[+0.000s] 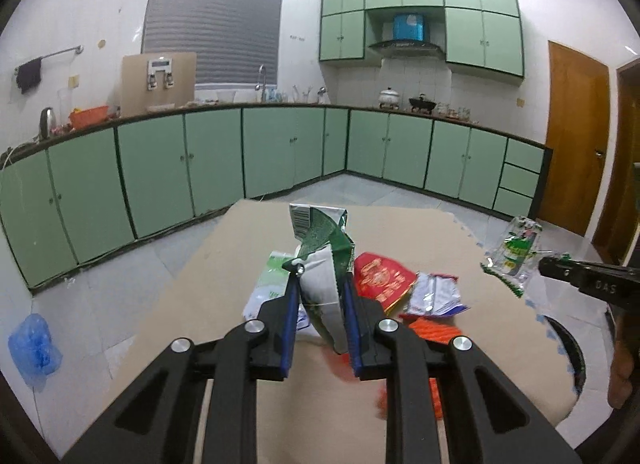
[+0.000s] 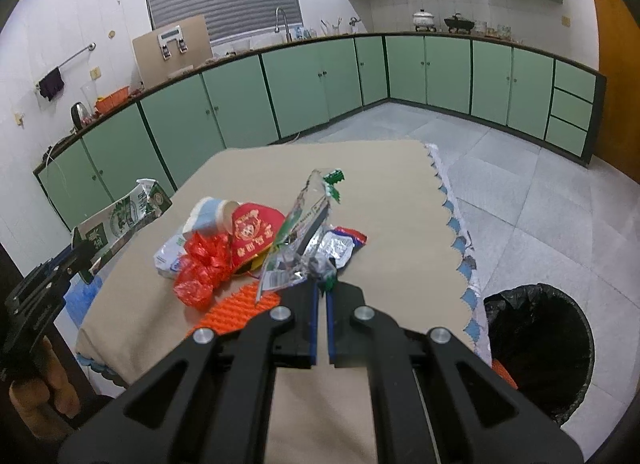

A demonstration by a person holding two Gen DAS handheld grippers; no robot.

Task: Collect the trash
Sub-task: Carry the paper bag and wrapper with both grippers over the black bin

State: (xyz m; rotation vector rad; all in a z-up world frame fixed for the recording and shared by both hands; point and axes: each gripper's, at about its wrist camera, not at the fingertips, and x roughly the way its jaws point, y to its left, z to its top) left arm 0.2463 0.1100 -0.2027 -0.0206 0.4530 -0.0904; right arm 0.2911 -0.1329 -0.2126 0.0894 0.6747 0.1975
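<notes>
My left gripper (image 1: 322,284) is clamped on a green-and-white milk carton (image 1: 320,260), which stands up between the pads, lifted off the table (image 1: 224,264). My right gripper (image 2: 322,284) pinches a clear plastic wrapper (image 2: 304,236) by its lower end, the pads nearly together.

I judge the thin wrapper the likelier one to slip: only a crumpled corner sits between the pads, and the rest flaps free above the pile. The carton is crushed and held low, so a swing could tip it out.

The black-lined bin (image 2: 536,348) stands on the floor just beside the table's scalloped edge, on my right side. The wrapper is near it; the carton is well apart from it, across the table. Between them lie the red packet (image 2: 252,232), red foil (image 2: 204,268), a silver sachet (image 2: 336,248) and an orange mat (image 2: 236,312), still to be collected.
</notes>
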